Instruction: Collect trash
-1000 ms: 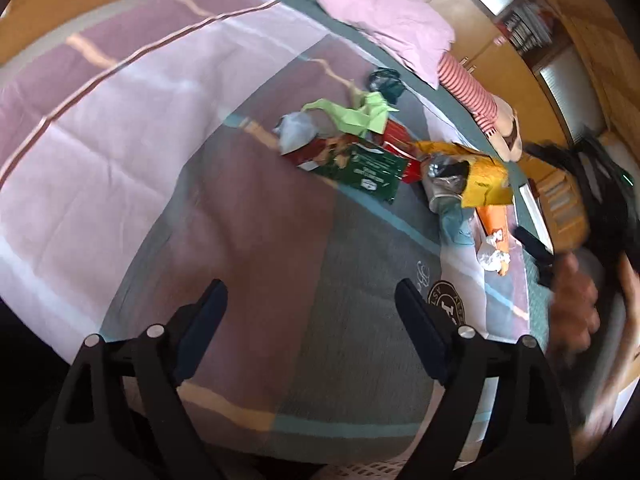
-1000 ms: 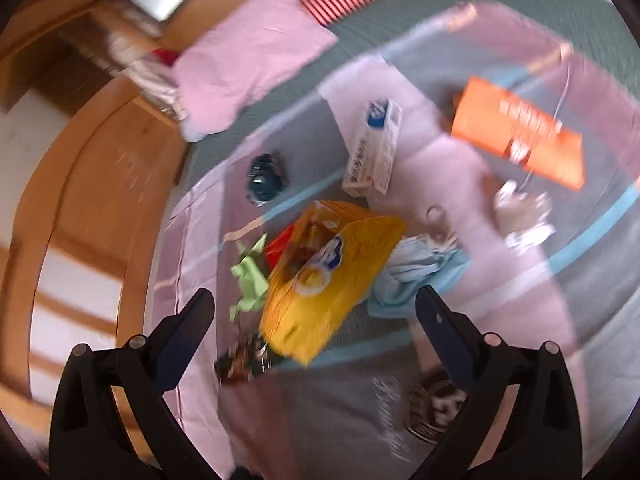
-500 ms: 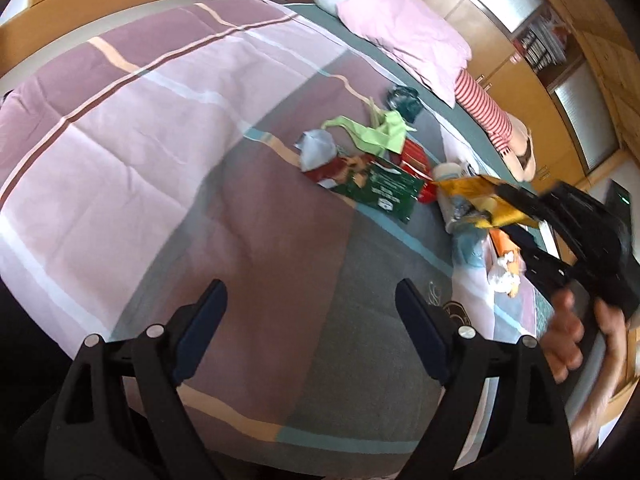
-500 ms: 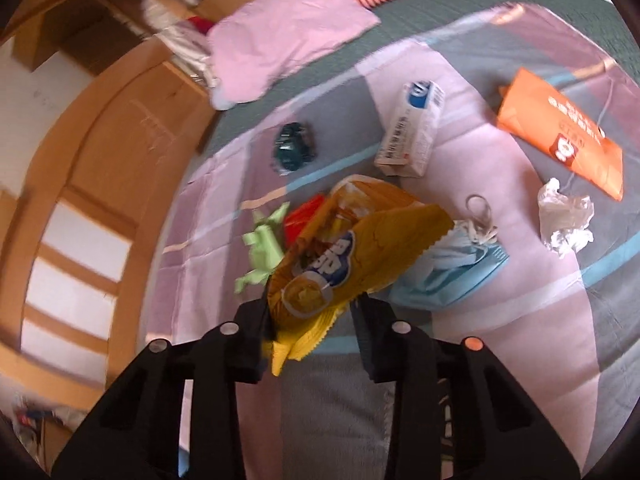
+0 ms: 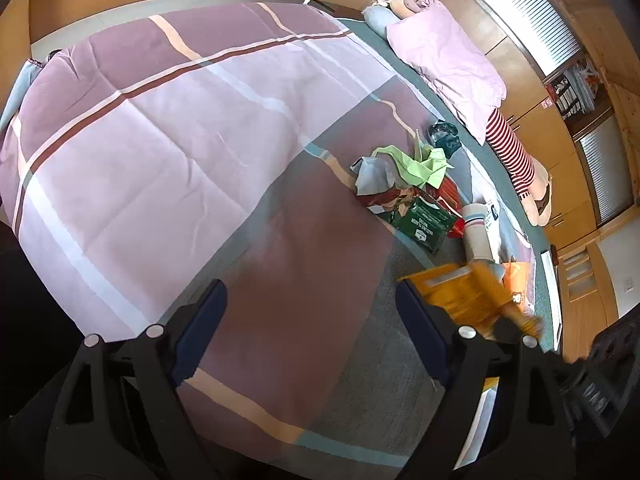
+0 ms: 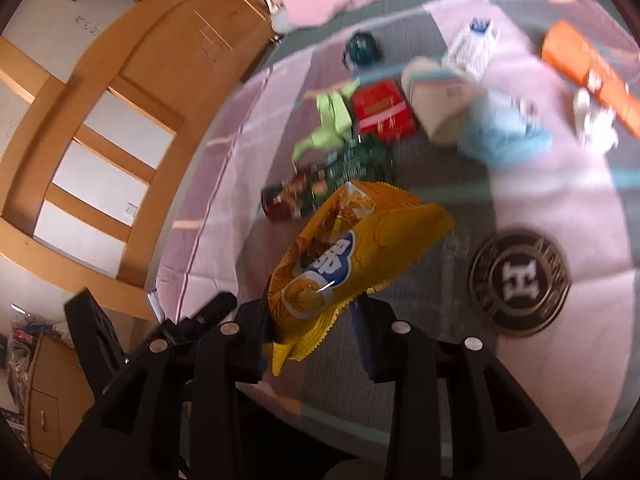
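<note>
Lifted off the bedspread [image 5: 168,128] since a second ago, the yellow chip bag [image 6: 352,256] now hangs clear of the litter pile, pinched by its lower end in the right gripper [image 6: 316,320], whose jaws closed on it within that second. Where the bag lay, a red packet [image 6: 382,114] and a paper cup [image 6: 436,108] on its side are now uncovered.

From left across the left wrist view: the left gripper [image 5: 312,332] hovers over bare plaid cover with its jaws spread wide and nothing between them; to its right lie a grey wrapper [image 5: 370,172], crumpled green paper [image 5: 420,164], a dark green packet [image 5: 422,224] and a dark crumpled wrapper [image 5: 442,136], with the yellow bag at the lower right.

In the right wrist view, right of the cup, lie a white carton [image 6: 474,50], a blue face mask [image 6: 500,136], an orange packet [image 6: 588,76] and a white paper wad [image 6: 596,124]. A pink pillow [image 5: 448,60] rests at the bed's far edge.
</note>
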Action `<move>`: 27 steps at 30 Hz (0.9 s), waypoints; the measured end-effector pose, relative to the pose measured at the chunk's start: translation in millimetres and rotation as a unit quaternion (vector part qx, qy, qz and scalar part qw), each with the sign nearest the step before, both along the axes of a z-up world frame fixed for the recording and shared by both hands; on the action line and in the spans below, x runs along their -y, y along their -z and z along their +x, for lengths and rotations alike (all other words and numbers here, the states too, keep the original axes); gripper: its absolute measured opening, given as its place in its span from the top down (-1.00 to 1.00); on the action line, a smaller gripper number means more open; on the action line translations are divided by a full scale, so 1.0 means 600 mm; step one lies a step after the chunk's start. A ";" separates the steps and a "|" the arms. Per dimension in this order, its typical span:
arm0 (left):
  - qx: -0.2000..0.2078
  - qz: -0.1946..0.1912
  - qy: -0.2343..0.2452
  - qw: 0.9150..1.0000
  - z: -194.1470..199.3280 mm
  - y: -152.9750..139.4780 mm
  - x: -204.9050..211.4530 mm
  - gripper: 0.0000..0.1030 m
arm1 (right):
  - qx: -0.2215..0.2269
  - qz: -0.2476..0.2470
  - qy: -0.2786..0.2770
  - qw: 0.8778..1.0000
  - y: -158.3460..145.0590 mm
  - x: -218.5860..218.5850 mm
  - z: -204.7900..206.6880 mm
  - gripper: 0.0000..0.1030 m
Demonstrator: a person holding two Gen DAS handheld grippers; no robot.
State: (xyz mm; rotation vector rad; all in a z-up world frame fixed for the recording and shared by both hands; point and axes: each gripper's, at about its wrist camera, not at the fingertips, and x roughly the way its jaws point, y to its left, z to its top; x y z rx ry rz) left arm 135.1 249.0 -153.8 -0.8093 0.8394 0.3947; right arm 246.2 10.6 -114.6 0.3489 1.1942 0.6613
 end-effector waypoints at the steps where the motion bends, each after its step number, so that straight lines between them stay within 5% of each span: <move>1: 0.000 0.001 -0.001 1.000 -0.001 0.000 0.000 -0.67 | -0.005 -0.001 0.000 1.000 0.006 0.001 -0.001 0.31; 8: 0.001 -0.005 -0.003 1.000 0.000 0.003 -0.002 -0.68 | -0.023 -0.042 -0.015 0.999 0.029 -0.010 -0.016 0.12; 13: 0.002 -0.007 0.000 1.000 0.001 0.003 0.000 -0.70 | -0.034 -0.060 -0.011 0.998 0.028 0.017 -0.023 -0.29; 27: 0.024 -0.023 0.056 0.998 0.019 -0.002 0.030 -0.78 | 0.012 -0.081 0.097 0.992 -0.023 0.132 -0.040 -0.41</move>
